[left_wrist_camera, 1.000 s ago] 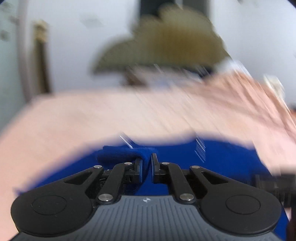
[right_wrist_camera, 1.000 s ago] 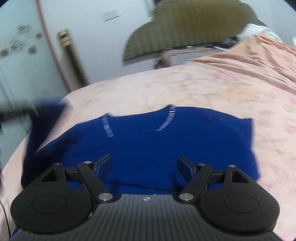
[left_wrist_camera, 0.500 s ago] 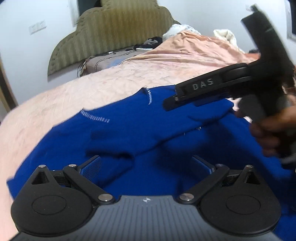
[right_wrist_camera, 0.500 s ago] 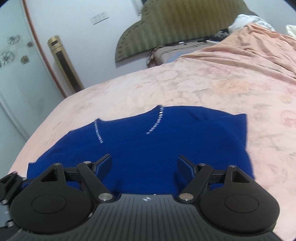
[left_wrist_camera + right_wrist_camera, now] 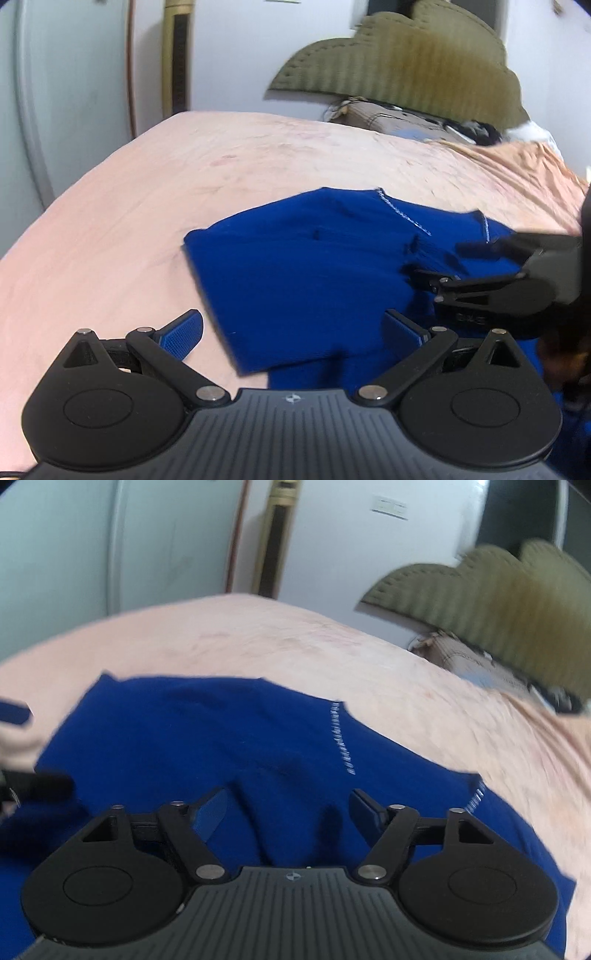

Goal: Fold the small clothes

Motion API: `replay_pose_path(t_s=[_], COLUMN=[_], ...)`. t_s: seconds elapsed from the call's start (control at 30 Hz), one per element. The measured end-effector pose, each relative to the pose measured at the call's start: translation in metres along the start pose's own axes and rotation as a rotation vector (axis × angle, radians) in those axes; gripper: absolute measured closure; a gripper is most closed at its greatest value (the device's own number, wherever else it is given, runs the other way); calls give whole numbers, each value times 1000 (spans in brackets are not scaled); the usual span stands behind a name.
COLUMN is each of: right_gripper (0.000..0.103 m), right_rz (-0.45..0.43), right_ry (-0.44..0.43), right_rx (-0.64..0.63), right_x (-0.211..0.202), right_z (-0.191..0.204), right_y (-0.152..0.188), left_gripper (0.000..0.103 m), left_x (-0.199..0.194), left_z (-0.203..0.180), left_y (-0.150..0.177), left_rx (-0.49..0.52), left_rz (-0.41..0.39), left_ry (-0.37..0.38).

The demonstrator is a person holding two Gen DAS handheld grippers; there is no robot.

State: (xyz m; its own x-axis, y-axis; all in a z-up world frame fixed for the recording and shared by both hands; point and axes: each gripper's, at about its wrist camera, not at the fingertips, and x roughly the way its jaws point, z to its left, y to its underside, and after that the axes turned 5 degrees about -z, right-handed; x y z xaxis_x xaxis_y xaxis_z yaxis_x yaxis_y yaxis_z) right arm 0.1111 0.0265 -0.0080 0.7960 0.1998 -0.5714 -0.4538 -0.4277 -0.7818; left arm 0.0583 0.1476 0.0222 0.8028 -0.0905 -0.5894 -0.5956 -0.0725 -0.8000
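The royal blue knit garment with white stitched trim (image 5: pixel 295 280) lay on the pale peach bedsheet (image 5: pixel 155 192), one side folded over. Its near edge was hidden behind the left gripper (image 5: pixel 293 330) and its part toward 3 o'clock was cut off. The long axis ran about from 9 to 3 o'clock, the trim edge toward 12. Both views were blurred. The left jaws stood wide apart, empty. The right gripper (image 5: pixel 288 808) hung over the garment, jaws also apart, empty.
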Motion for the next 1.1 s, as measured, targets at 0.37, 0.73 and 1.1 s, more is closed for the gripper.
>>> replay_pose_path(t_s=[0.37, 0.73, 1.1], right_gripper=[97, 56, 91], right_rz=[-121, -27, -22], right_ry=[51, -184, -246], right_rx=[661, 1136, 978], right_x=[-50, -31, -15], right_z=[-110, -165, -146], right_y=[37, 102, 23], left_gripper=[0, 0, 0], left_x=[17, 26, 33], left_z=[-49, -78, -83], left_y=[7, 17, 11], left_rx=[241, 335, 345], left_rz=[-2, 22, -9], left_ry=[1, 11, -59])
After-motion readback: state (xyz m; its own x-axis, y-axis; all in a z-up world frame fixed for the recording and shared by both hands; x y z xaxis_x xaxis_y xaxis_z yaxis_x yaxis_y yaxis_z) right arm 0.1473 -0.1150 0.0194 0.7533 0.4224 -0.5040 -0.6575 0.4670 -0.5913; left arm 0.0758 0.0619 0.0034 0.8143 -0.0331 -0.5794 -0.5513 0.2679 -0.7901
